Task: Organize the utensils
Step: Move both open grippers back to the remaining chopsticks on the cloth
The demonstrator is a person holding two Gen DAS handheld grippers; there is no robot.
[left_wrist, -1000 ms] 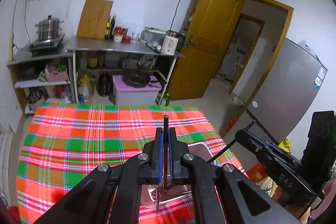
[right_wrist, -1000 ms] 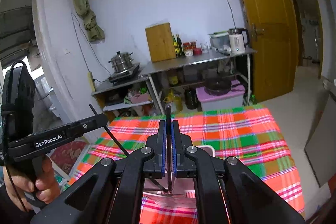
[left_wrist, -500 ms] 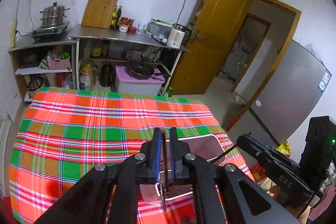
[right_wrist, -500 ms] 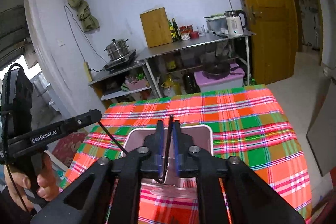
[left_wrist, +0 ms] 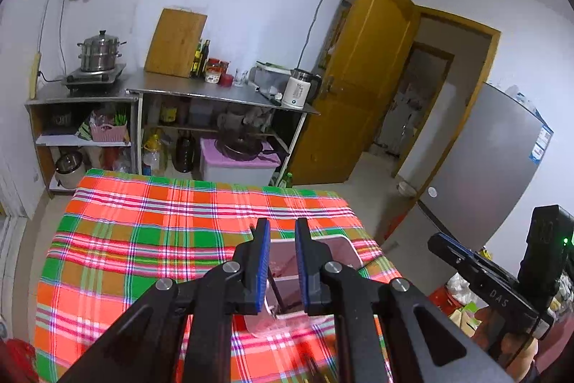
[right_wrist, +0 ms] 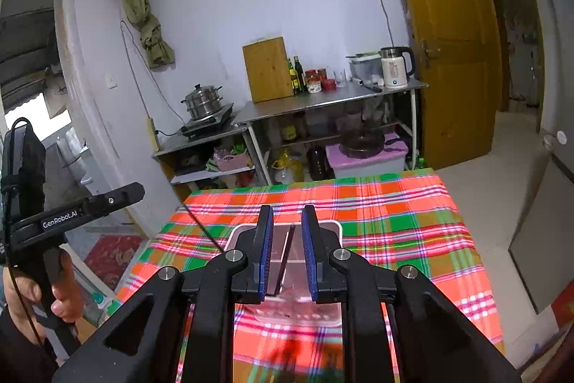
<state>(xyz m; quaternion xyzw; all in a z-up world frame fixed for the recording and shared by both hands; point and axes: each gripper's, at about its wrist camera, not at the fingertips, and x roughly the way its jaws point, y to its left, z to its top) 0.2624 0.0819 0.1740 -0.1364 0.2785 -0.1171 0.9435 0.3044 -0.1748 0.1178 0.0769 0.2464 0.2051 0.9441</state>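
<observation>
The left gripper [left_wrist: 281, 261] has its blue-padded fingers [left_wrist: 264, 261] spread apart over a metal tray [left_wrist: 344, 252] on the checked tablecloth [left_wrist: 143, 239]. Between the pads, a thin dark utensil [left_wrist: 277, 293] lies inside the tray. At 3 o'clock the right gripper [left_wrist: 436, 241] reaches in, its jaws hard to read.
</observation>
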